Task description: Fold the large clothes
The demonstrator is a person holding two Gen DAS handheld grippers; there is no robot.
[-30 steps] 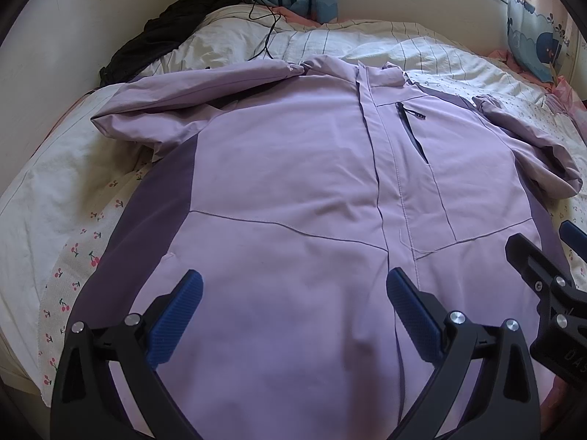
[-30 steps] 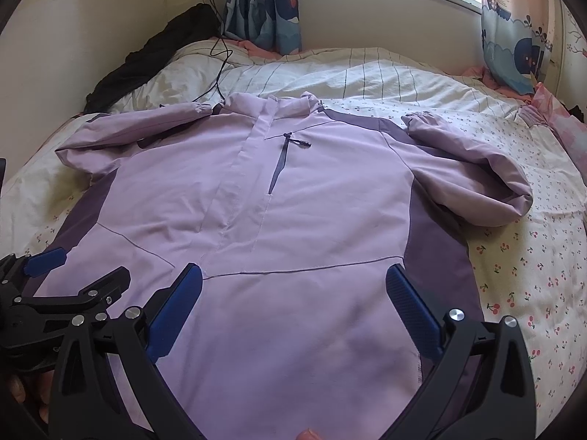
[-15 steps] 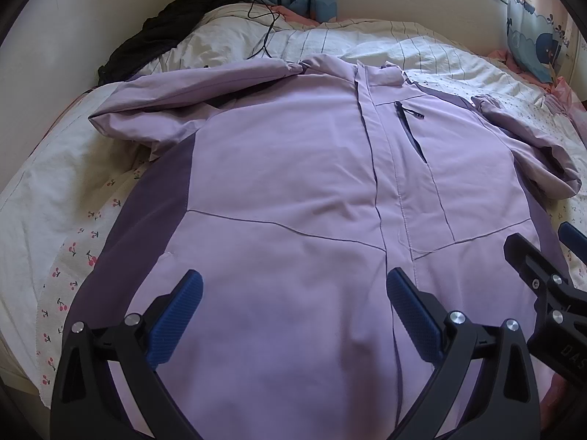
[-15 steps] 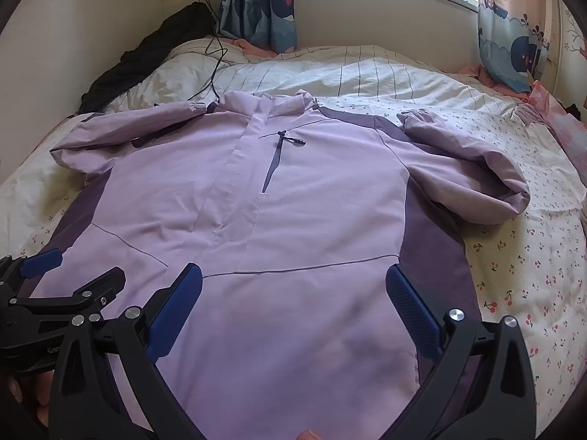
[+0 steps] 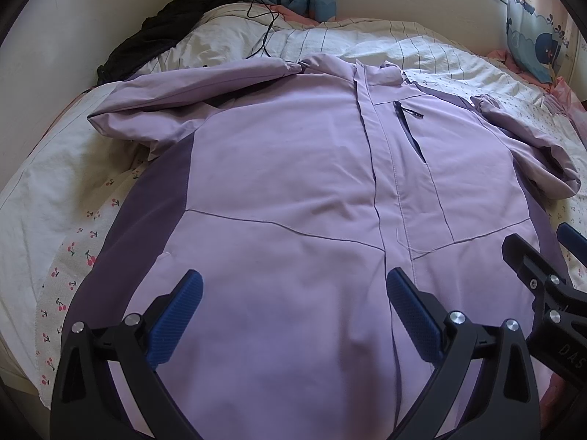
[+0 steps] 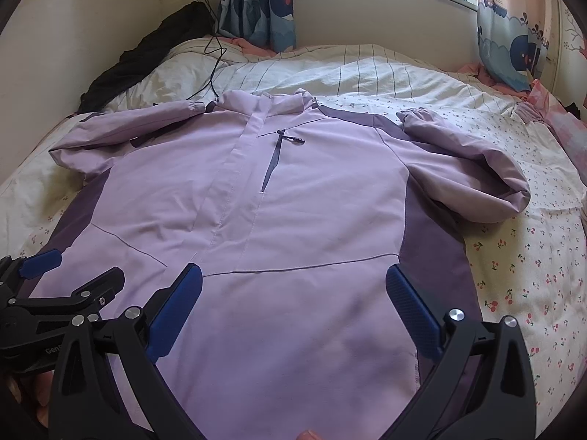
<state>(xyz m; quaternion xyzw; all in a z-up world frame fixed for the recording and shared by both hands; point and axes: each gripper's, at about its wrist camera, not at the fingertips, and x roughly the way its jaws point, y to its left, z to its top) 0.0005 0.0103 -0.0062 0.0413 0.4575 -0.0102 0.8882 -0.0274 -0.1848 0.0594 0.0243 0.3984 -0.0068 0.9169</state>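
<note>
A large lilac jacket (image 5: 293,168) (image 6: 293,198) with dark purple side panels lies front-up and spread flat on the bed, collar toward the far wall. Its left sleeve (image 5: 176,102) is folded up along the shoulder and its right sleeve (image 6: 473,168) is bent back beside the body. My left gripper (image 5: 293,293) hovers open over the jacket's lower left front, nothing between its blue pads. My right gripper (image 6: 293,289) hovers open above the lower right front, also empty. Each gripper shows at the edge of the other's view.
The bed (image 6: 521,256) has a cherry-print sheet and a striped duvet (image 6: 367,69) at the far end. A black garment (image 5: 165,33) and a black cable (image 6: 216,62) lie at the far left corner. Walls close in left and back; curtains (image 6: 513,29) hang by the window.
Both grippers have drifted slightly while staying open above the jacket's hem area. The jacket has not moved.
</note>
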